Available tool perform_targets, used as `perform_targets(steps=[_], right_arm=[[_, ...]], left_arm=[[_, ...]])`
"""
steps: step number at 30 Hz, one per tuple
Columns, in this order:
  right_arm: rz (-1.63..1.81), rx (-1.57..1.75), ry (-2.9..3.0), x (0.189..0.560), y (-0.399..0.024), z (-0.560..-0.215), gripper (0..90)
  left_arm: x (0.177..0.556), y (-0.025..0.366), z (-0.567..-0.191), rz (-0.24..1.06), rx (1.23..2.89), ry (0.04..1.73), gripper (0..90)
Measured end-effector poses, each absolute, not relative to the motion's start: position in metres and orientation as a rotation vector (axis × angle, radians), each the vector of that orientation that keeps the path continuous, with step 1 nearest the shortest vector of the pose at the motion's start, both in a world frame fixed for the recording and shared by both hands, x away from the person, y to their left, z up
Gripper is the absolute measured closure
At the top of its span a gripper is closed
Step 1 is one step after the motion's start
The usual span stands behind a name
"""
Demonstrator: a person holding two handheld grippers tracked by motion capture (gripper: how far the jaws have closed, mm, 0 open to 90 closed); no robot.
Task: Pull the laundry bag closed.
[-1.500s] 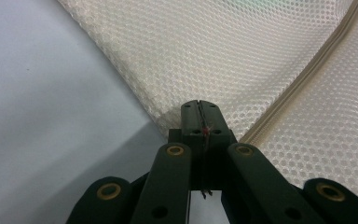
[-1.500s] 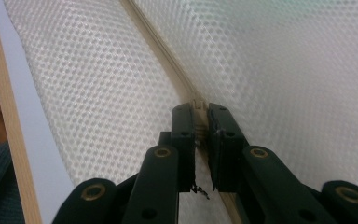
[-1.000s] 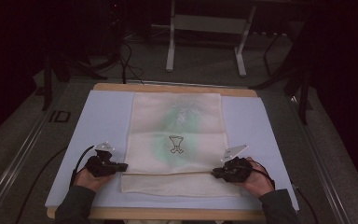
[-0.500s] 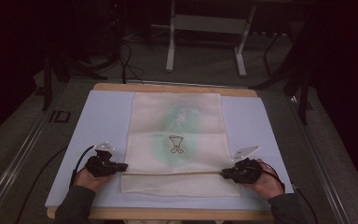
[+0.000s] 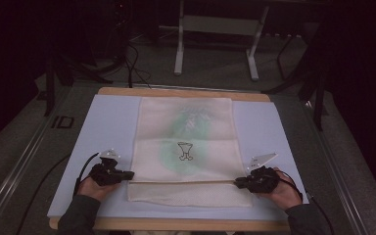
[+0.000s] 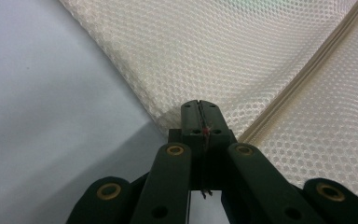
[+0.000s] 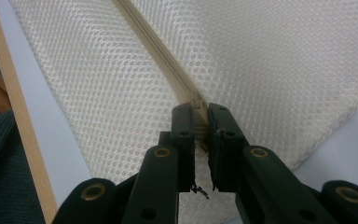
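The mesh laundry bag [image 5: 186, 147] lies flat on the pale blue mat [image 5: 103, 127], its zipper line stretched between the left gripper [image 5: 127, 175], pinched tight on its left edge, and the right gripper [image 5: 239, 183], clamped on the zipper's end.

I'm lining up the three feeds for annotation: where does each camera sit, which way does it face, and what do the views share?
High view: fixed above the person's side, facing forward and down on the pale blue table mat; both forearms and hands enter from the bottom.
Left gripper view: rides the left gripper, looking along its shut black jaws at the cream mesh laundry bag.
Right gripper view: rides the right gripper, looking along its jaws, which clamp the bag's zipper pull; a dark sleeve shows.
Shared: the mesh bag and its zipper line.
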State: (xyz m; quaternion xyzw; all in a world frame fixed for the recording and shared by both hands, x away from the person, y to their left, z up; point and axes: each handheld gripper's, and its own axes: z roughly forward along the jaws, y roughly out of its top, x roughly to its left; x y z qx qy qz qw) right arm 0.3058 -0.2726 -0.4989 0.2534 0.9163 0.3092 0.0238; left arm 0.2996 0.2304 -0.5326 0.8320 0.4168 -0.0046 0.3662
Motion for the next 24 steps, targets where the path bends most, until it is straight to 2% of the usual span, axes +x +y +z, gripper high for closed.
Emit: perform_targets(steps=[13, 16, 18, 24], right_arm=[[0.988, 0.770, 2.858, 0.310, -0.281, -0.502, 82.1], [0.869, 0.810, 2.848, 0.312, -0.290, -0.507, 82.3], [0.988, 0.852, 2.831, 0.311, -0.301, -0.508, 82.2], [0.974, 0.845, 2.836, 0.312, -0.299, -0.511, 82.1]], left_arm=[[0.299, 0.230, -0.533, -0.012, 2.138, 1.072, 90.0], [0.300, 0.231, -0.533, -0.015, 2.137, 1.073, 90.0], [0.300, 0.231, -0.533, -0.020, 2.135, 1.074, 90.0], [0.299, 0.230, -0.533, -0.013, 2.134, 1.078, 90.0]])
